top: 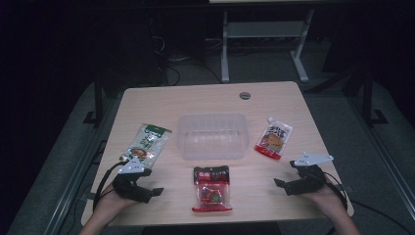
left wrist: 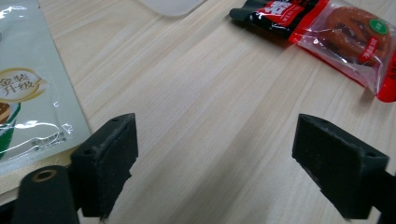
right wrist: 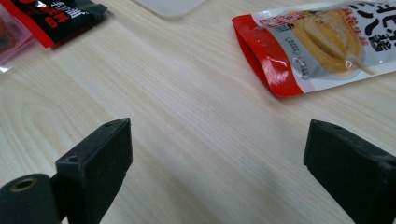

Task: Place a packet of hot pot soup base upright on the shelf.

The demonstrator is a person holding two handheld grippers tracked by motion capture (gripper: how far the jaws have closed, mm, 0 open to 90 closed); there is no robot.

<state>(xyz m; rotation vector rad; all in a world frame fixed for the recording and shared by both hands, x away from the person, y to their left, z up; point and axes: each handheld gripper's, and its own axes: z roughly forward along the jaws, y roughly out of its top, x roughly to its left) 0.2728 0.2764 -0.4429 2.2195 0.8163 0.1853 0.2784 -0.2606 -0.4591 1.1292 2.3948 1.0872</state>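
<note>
Both grippers rest near the front edge of the table [top: 195, 98], with bare wood between them. The left gripper [top: 149, 192] and the right gripper [top: 283, 185] have their jaws wide apart, grasping nothing. The clear tub [top: 213, 136] in the middle holds nothing. The red packet [top: 211, 188] lies in front of it, the green packet [top: 147, 143] to the left, and the spout pouch [top: 273, 137] to the right. The print on them is too small to read.

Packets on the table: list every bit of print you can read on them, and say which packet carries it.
"金装升级": gold badge on the green-and-white sachet.
Red-and-black snack packet: white characters on the black header, cut off, unreadable.
Red-and-white spouted pouch: large black characters at the frame edge, small print beside the picture, all too blurred to read.
</note>
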